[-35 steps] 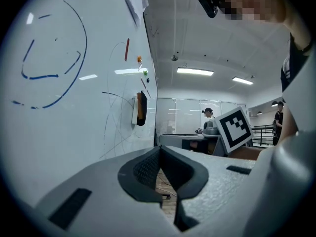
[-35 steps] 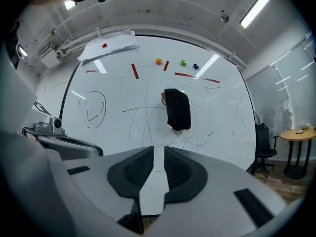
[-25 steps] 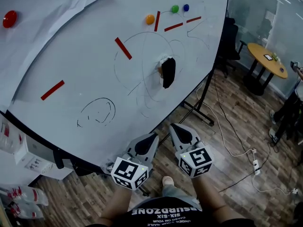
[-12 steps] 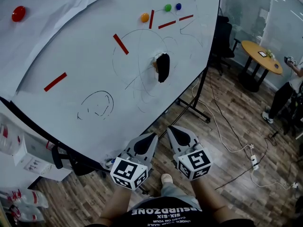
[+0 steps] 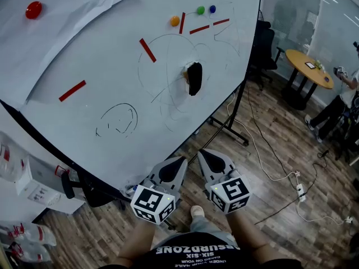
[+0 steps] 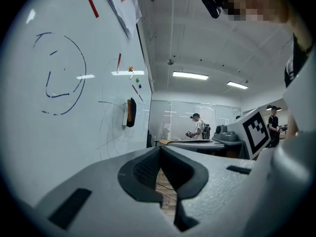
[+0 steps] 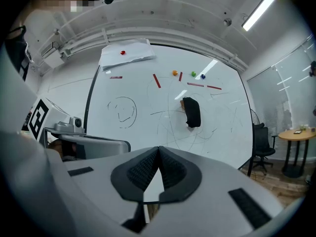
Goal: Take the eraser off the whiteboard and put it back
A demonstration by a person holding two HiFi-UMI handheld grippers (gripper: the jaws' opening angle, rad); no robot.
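Since a second ago the whiteboard has drifted across my head view: the red round magnet on the paper sheet now sits further right and higher, and the eraser has crept up and a touch left. Both tongs keep the same spot low in that view, side by side just above my knees.

My left tongs are closed, pads meeting at the tip with nothing between them, as the left gripper view shows. My right tongs are closed and empty too.

The eraser, black with an orange edge, clings to the board near its right half, well apart from both tongs. It lies inside a tangle of thin pen loops. Up and left of it is a slanted red strip; above it are an orange magnet, a green magnet and a blue magnet. A scribbled face is lower left on the board. From the right gripper view the eraser lies ahead and slightly right of the pads; from the left gripper view it sticks out from the board ahead.
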